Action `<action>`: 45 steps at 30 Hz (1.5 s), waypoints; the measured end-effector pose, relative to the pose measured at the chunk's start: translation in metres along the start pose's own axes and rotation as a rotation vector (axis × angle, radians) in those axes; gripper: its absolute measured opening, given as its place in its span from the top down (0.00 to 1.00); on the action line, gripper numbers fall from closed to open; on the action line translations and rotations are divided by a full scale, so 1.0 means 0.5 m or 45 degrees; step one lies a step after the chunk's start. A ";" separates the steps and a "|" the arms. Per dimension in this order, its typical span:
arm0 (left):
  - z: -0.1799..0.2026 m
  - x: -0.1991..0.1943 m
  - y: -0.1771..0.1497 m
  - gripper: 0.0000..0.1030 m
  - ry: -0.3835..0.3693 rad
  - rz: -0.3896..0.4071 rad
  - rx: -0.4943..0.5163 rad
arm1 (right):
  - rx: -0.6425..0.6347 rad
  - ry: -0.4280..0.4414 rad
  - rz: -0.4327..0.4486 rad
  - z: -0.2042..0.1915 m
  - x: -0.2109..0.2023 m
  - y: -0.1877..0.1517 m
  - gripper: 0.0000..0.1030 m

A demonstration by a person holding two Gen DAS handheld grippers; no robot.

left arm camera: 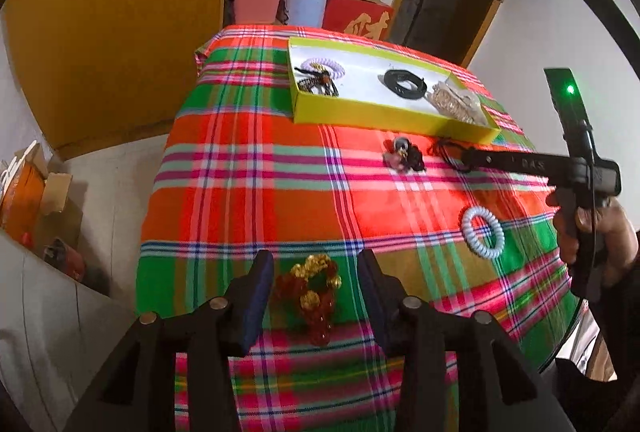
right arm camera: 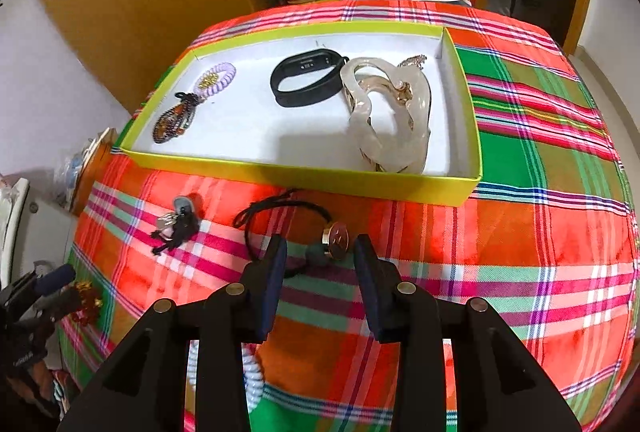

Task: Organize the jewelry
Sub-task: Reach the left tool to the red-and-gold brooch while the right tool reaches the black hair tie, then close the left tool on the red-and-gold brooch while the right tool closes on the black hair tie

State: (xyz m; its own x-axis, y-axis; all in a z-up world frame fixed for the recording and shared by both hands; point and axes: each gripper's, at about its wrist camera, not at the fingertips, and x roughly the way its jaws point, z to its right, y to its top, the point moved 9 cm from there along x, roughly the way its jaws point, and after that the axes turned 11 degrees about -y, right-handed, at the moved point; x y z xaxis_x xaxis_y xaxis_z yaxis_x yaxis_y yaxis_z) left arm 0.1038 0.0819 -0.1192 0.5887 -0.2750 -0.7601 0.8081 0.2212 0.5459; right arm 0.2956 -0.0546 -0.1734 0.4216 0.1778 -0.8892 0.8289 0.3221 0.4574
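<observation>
Below, a bench point(left arm camera: 248, 167) covered in a bright plaid cloth is seen from both wrist views. Toward twelve o'clock on it, a shallow yellow-walled box point(right arm camera: 304, 177) is set, and inside it a black band point(right arm camera: 306, 77), a lilac coil tie point(right arm camera: 216, 79), a beaded dark piece point(right arm camera: 172, 119) and a pale translucent clip point(right arm camera: 390, 119) are laid.

The left tool point(left arm camera: 316, 296) is held partly spread over a red and gold beaded scrunchie point(left arm camera: 312, 296), which is framed between its dark pads without being pressed. A white coil tie point(left arm camera: 483, 232) is seen at two o'clock from that scrunchie, lying apart on the cloth.

The right tool point(right arm camera: 320, 264) is likewise kept moderately wide, and nothing is clamped in it. A black cord bracelet with a round gold-rimmed charm point(right arm camera: 338, 242) lies just at its tips, the charm near the right pad. At ten o'clock from there, a small dark tasselled trinket point(right arm camera: 178, 226) rests on the cloth, just in front of the box wall.
</observation>
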 end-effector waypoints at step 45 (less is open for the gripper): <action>0.048 -0.031 0.029 0.91 -0.025 0.087 0.008 | -0.003 -0.037 0.147 0.016 -0.127 -0.009 0.83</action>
State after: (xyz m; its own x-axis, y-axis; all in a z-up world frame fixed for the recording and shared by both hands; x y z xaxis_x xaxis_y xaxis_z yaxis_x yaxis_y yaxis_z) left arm 0.1068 0.0669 -0.0908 0.6425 -0.2781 -0.7140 0.7663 0.2344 0.5982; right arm 0.2679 -0.0746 -0.1189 0.5247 0.1867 -0.8305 0.7733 0.3033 0.5568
